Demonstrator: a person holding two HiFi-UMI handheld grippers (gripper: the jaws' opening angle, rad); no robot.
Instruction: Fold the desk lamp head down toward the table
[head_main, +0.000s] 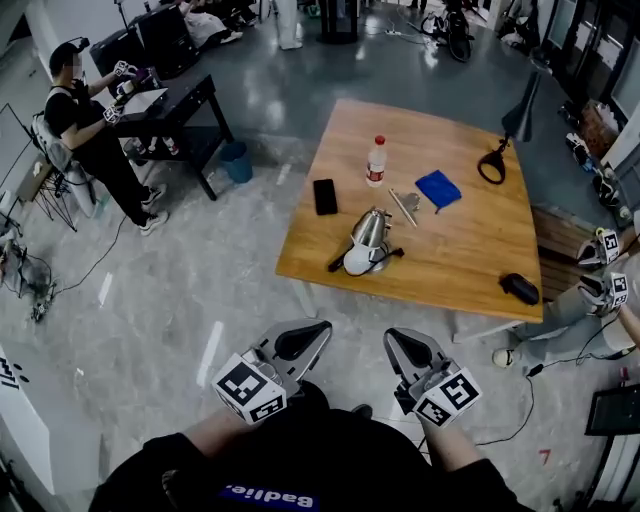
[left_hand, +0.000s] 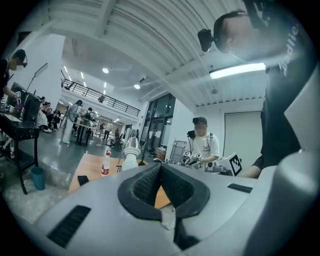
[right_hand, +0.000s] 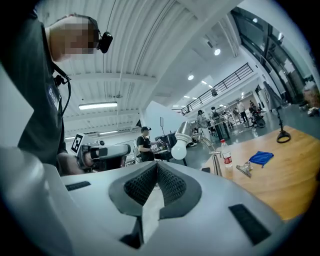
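Note:
The desk lamp (head_main: 368, 240) stands near the front edge of the wooden table (head_main: 470, 250), its silver head and white bulb tipped low toward the tabletop. My left gripper (head_main: 304, 338) and right gripper (head_main: 404, 346) hang side by side over the floor, well short of the table, both shut and empty. The left gripper view has the lamp (left_hand: 131, 150) far off, just left of the shut left gripper (left_hand: 161, 167). In the right gripper view the lamp (right_hand: 181, 139) shows past the shut right gripper (right_hand: 157, 167), bulb hanging from its bent arm.
On the table lie a water bottle (head_main: 376, 161), a black phone (head_main: 325, 196), a blue cloth (head_main: 438, 189), a black mouse (head_main: 519, 288) and a black ring-shaped tool (head_main: 492, 165). One person (head_main: 85, 125) works at a black desk at the far left; another sits at the right edge.

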